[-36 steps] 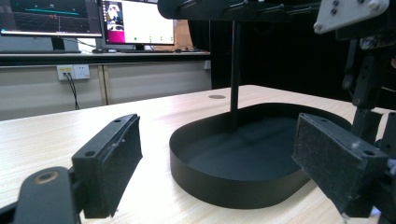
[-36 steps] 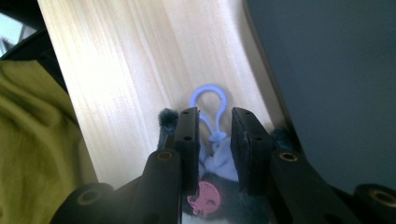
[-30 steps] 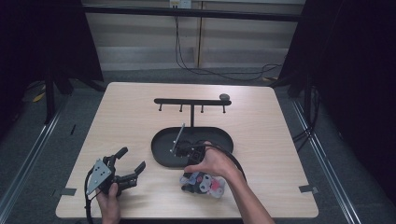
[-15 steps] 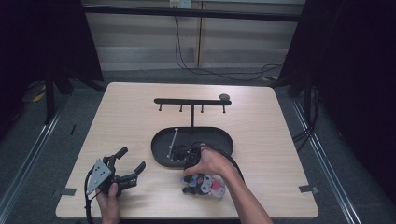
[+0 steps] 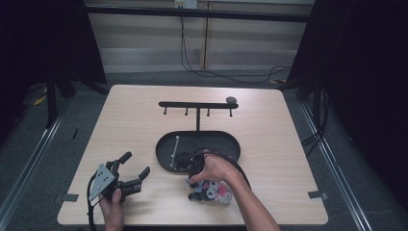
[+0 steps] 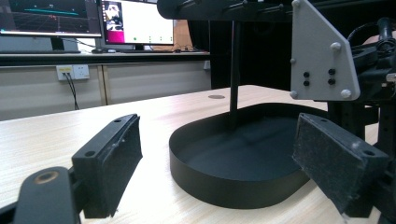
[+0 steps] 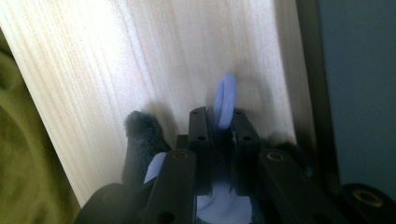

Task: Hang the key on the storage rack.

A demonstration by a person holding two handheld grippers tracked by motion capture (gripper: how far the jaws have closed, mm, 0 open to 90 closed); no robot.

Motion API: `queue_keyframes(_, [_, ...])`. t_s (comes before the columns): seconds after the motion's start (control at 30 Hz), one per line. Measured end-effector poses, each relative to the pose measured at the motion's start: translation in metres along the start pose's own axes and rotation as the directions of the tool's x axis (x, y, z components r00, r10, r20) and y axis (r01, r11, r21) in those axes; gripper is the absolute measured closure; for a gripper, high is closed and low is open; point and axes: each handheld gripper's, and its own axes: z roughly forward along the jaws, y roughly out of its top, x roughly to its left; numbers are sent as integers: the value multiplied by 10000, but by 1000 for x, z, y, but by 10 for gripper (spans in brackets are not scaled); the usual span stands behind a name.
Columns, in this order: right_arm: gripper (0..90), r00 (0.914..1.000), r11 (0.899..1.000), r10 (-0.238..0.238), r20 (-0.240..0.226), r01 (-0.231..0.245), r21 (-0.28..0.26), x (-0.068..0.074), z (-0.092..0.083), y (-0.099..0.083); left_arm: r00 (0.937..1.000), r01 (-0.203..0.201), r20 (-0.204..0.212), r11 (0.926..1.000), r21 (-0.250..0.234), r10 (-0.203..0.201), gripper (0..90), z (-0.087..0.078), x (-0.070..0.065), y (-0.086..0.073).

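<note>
A small soft toy (image 5: 213, 190) in blue, pink and grey lies near the table's front edge. Just behind it is a black oval tray (image 5: 216, 142). The right gripper (image 5: 199, 180) sits under the person's hand (image 5: 215, 168), pointing down at the toy. In the right gripper view the right gripper (image 7: 218, 114) is shut on the toy's pale blue ring (image 7: 225, 103), with dark fur (image 7: 139, 134) beside the jaws. The left gripper (image 5: 136, 163) rests open at the front left. In its own view the left gripper (image 6: 215, 140) holds nothing and faces the tray (image 6: 219, 179).
A black T-shaped rack (image 5: 197, 106) with several small hooks rises from the tray's far side, and a thin metal rod (image 5: 175, 146) lies inside the tray. A black cable (image 5: 238, 166) loops by the right forearm. The right gripper's grey plate (image 6: 322, 56) stands close to the left gripper.
The right hand has edged slightly left over the toy. The left gripper has stayed where it was, still open.
</note>
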Motion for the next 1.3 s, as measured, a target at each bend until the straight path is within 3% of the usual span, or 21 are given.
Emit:
queue_keyframes(0.07, [849, 10000, 10000, 21, -75, -21, 53, 0, 0, 1, 10000, -3, 14, 10000, 5, 3, 152, 0, 0, 0])
queue_keyframes(0.23, [876, 9986, 9985, -521, 57, 522, -189, 5, 0, 0, 10000, -6, 11, 10000, 2, 6, 152, 0, 0, 0])
queue_keyframes(0.53, [876, 9980, 9958, -579, 253, 595, -692, 5, -17, -5, 10000, -8, 11, 10000, 5, 8, 152, 0, 0, 0])
queue_keyframes(0.63, [876, 9981, 9951, -391, 467, 431, -887, 7, -27, -11, 10000, -11, 13, 10000, 8, 11, 152, 0, 0, 0])
queue_keyframes(0.9, [876, 9991, 9960, -368, 228, 385, -808, 6, -45, -23, 10000, -1, 0, 10000, -22, 1, 152, 0, 0, 0])
queue_keyframes(1.03, [876, 9990, 9978, -366, 257, 379, -540, 7, -53, -26, 10000, -10, 12, 10000, 13, 10, 152, 0, 0, 0])
queue_keyframes(1.3, [876, 9984, 9969, -462, 313, 481, -616, 12, -68, -27, 10000, -13, 14, 10000, 15, 13, 152, 0, 0, 0])
